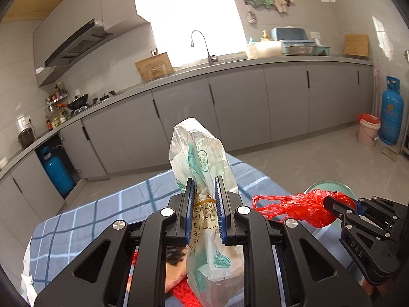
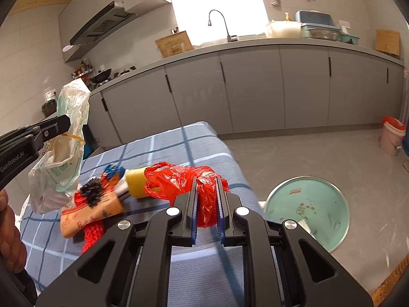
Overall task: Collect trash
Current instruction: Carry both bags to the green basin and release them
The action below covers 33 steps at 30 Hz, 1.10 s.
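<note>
My left gripper (image 1: 205,179) is shut on a clear plastic bag with green print (image 1: 198,148), cinched by a yellow rubber band and lifted over the table. My right gripper (image 2: 207,179) is shut on a crumpled red plastic bag (image 2: 176,179), its handles trailing left. Each gripper shows in the other view: the right gripper (image 1: 329,202) with the red bag (image 1: 288,208), the left gripper (image 2: 66,122) with the clear bag (image 2: 69,112). On the blue checked tablecloth (image 2: 179,140) lie an orange packet (image 2: 89,215), a black clump (image 2: 92,190), a yellow sponge piece (image 2: 135,183) and red netting (image 2: 93,232).
A pale green basin (image 2: 306,212) sits on the floor just right of the table. A red-lined bucket (image 2: 392,135) and a blue gas cylinder (image 1: 391,112) stand at the far right wall. Grey kitchen cabinets (image 1: 255,102) run along the back. A person's hand (image 2: 10,227) shows at the left edge.
</note>
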Each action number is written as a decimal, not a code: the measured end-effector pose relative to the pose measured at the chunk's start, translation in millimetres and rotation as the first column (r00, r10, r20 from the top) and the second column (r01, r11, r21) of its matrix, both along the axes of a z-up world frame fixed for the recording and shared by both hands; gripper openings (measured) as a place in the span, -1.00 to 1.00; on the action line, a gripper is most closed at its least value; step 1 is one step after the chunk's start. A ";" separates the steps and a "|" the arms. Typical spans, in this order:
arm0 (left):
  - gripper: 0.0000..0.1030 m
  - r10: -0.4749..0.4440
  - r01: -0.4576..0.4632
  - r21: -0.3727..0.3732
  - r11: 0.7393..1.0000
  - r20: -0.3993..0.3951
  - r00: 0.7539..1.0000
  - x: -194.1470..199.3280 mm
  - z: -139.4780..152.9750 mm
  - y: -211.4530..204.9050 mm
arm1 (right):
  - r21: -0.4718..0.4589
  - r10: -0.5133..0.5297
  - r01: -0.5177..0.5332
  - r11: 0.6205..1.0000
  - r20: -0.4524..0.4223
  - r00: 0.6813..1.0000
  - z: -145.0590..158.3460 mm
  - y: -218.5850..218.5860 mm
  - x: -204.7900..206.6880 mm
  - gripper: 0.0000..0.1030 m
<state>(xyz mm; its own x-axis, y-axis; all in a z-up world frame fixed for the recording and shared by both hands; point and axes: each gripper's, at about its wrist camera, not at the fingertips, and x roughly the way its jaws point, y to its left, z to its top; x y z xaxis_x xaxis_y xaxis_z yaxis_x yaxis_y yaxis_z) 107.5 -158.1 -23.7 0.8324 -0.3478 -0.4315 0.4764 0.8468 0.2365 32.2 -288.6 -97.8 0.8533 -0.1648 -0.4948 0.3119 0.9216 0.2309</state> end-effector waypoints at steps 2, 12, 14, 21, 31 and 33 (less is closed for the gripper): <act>-0.67 -0.025 0.025 0.002 1.000 -0.003 1.000 -0.3 -1.8 -13.3 | 0.001 -0.030 0.030 1.000 -0.002 1.000 -1.5 -12.3 -3.4 -0.74; -0.67 -0.171 0.172 0.015 0.985 -0.042 0.984 -3.8 -16.1 -85.0 | -0.004 -0.176 0.176 0.984 -0.021 0.984 -12.5 -79.0 -21.1 -0.73; -0.67 -0.197 0.198 0.017 0.980 -0.053 0.979 -3.0 -19.9 -97.5 | -0.006 -0.205 0.205 0.979 -0.031 0.978 -16.7 -93.9 -24.2 -0.73; -0.67 -0.255 0.258 0.028 0.966 -0.086 0.963 -1.6 -39.3 -138.3 | -0.005 -0.266 0.266 0.964 -0.064 0.962 -33.2 -127.6 -27.6 -0.73; -0.66 -0.302 0.310 0.033 0.950 -0.157 0.940 7.6 -64.3 -188.3 | -0.019 -0.323 0.324 0.946 -0.118 0.939 -59.2 -162.1 -19.6 -0.72; -0.65 -0.316 0.326 0.042 0.944 -0.163 0.935 6.1 -69.8 -196.3 | -0.022 -0.332 0.332 0.943 -0.129 0.934 -64.0 -166.7 -18.5 -0.72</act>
<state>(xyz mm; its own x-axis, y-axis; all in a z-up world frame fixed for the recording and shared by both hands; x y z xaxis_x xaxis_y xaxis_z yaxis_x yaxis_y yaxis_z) 113.7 -354.4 -93.4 0.6039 -0.5513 -0.5756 0.7548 0.6276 0.1909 13.6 -455.2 -161.8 0.6788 -0.4274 -0.5971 0.6272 0.7604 0.1687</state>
